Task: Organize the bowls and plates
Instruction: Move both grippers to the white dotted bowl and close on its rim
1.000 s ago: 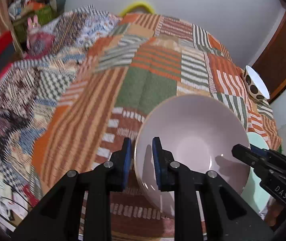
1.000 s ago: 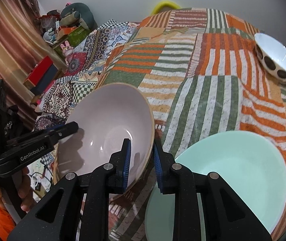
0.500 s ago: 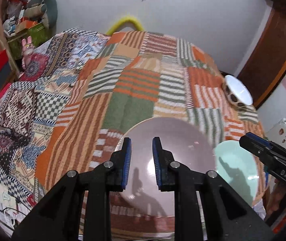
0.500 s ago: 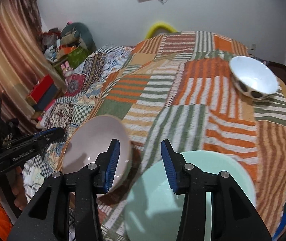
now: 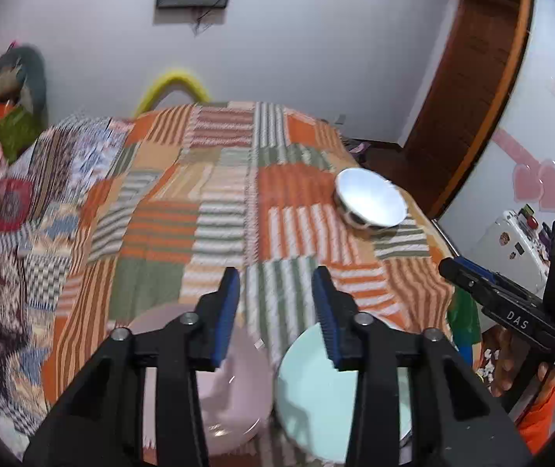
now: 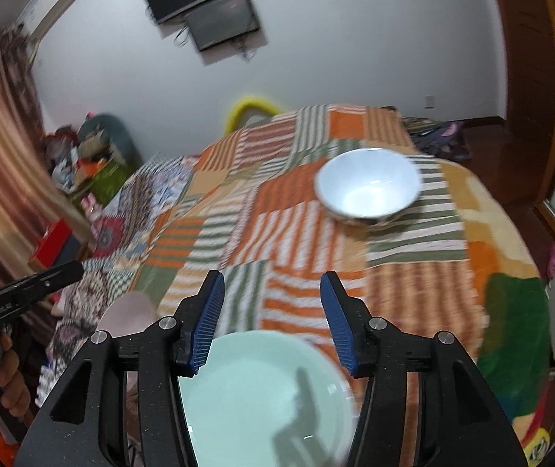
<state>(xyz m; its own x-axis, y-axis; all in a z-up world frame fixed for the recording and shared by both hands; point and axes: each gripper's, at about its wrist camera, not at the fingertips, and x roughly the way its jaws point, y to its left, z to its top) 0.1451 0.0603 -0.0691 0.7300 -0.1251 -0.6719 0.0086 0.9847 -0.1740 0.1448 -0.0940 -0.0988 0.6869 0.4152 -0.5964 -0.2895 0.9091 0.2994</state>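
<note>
At the left, the black two-finger left gripper with blue pads, which a second ago pinched the rim of the shallow pale pink ceramic bowl, now hangs above it with jaws opening and nothing between them; the bowl lies free on the striped orange, green and white patchwork bedspread. Just right of it sits the round mint-green plate, and the right gripper, earlier clamped on the pink bowl's other rim, is likewise opening, empty, above the plate. Farther right and well apart, the white bowl with a dark-spotted outside stands where it stood before.
</note>
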